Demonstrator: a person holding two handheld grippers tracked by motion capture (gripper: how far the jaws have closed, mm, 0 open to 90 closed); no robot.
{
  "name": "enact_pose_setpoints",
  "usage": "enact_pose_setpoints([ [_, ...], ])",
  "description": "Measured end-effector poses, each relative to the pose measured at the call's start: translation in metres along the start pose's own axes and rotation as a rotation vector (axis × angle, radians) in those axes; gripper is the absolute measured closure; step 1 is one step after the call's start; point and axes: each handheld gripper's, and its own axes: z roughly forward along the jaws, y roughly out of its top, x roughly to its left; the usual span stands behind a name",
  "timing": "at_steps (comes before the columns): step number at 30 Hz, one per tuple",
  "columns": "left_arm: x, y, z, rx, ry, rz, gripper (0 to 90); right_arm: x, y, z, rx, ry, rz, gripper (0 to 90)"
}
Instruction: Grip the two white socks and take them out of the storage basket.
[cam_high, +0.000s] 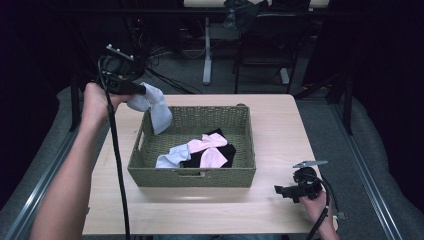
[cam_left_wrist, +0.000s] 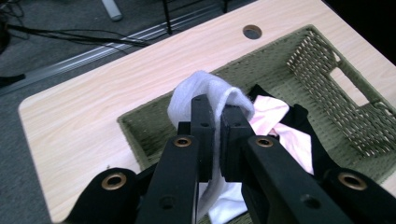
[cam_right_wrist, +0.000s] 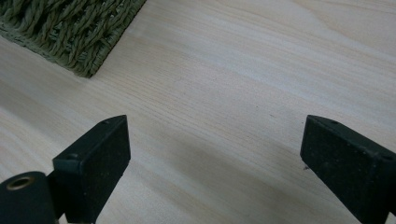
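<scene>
- Left gripper (cam_high: 142, 91), seen from the high view, is raised over the far left corner of a woven basket (cam_high: 192, 177), its jaws pinched on a white sock (cam_high: 156, 106) that dangles across the rim. Pink socks (cam_high: 209, 148) and a black sock (cam_high: 226, 150) lie inside.
- From the left gripper view, both jaws clamp a fold of the sock. Lifting straight up should keep the hanging end off the weave.
- From the right gripper view, the right gripper (cam_right_wrist: 215, 158) has its jaws spread wide and empty, low over the bare table (cam_right_wrist: 243, 70) beside the basket's corner.
</scene>
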Motion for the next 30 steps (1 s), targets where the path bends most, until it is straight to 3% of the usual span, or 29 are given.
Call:
enact_pose_setpoints([
  [14, 0.024, -0.008, -0.031, -0.036, 0.077, -0.06, 86.8, -0.001, 0.0, -0.001, -0.008, -0.001, 0.01, 8.4],
  [17, 0.033, -0.014, -0.039, -0.041, 0.12, -0.077, 86.8, -0.001, 0.0, -0.001, -0.013, 0.003, 0.014, 8.3],
  [30, 0.06, -0.041, -0.046, -0.028, 0.188, -0.137, 86.7, -0.001, 0.0, -0.001, -0.01, 0.005, 0.013, 8.0],
])
